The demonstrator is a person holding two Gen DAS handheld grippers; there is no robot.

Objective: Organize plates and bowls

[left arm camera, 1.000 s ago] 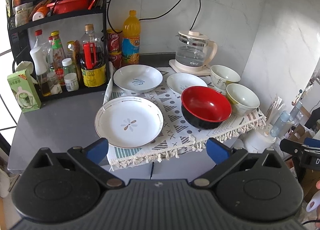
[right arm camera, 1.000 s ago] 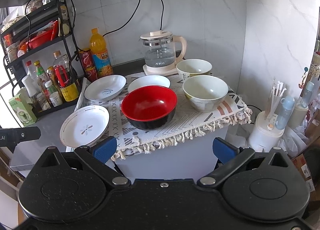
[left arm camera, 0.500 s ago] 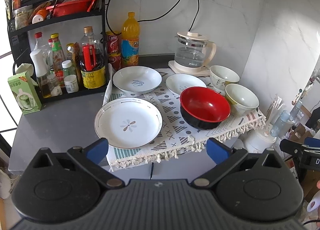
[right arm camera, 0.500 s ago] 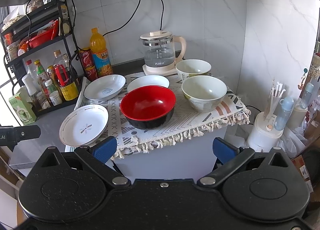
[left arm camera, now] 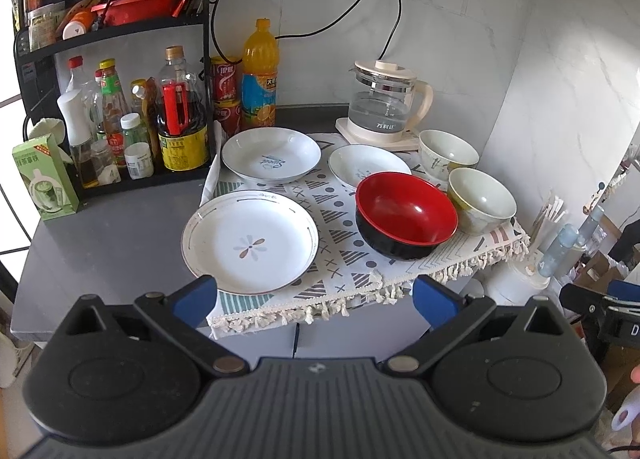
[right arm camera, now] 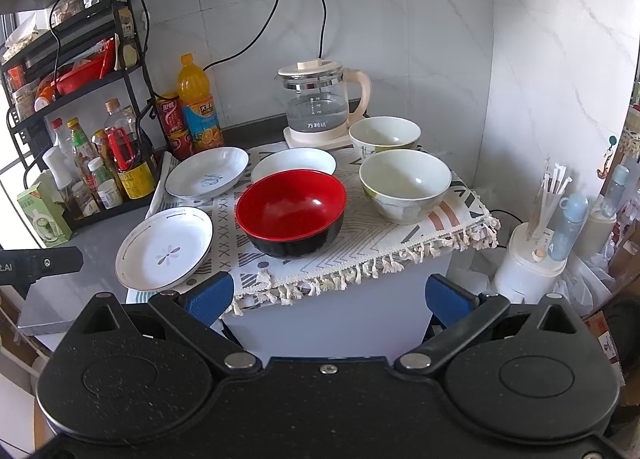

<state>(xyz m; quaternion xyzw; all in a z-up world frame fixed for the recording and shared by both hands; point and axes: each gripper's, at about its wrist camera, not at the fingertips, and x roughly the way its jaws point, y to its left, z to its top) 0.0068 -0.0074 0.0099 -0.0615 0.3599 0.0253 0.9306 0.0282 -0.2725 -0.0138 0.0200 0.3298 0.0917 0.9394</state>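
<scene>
Plates and bowls spread out, nothing stacked yet

Plates and bowls all sit singly on the patterned cloth over the table, so the task looks to be at its very start — the approach, with no piece picked. Taking the red bowl as landmark: the flower plate lies to its left at the cloth's front edge, the blue-script plate behind and left, a small white plate just behind it, partly hidden by its rim. To its right stands the near cream bowl, with the far cream bowl behind that, beside the kettle.

Left gripper and right gripper both hang short of the cloth with jaws wide apart, holding nothing.

Next, I judge, comes choosing a base for each stack: likely one plate lifted by its rim onto another, and the cream bowls nested. A thin plate rim calls for a low, flat entry.

Against the earlier frames, the dishes lie as they did; the left view has edged very slightly nearer the table.
</scene>
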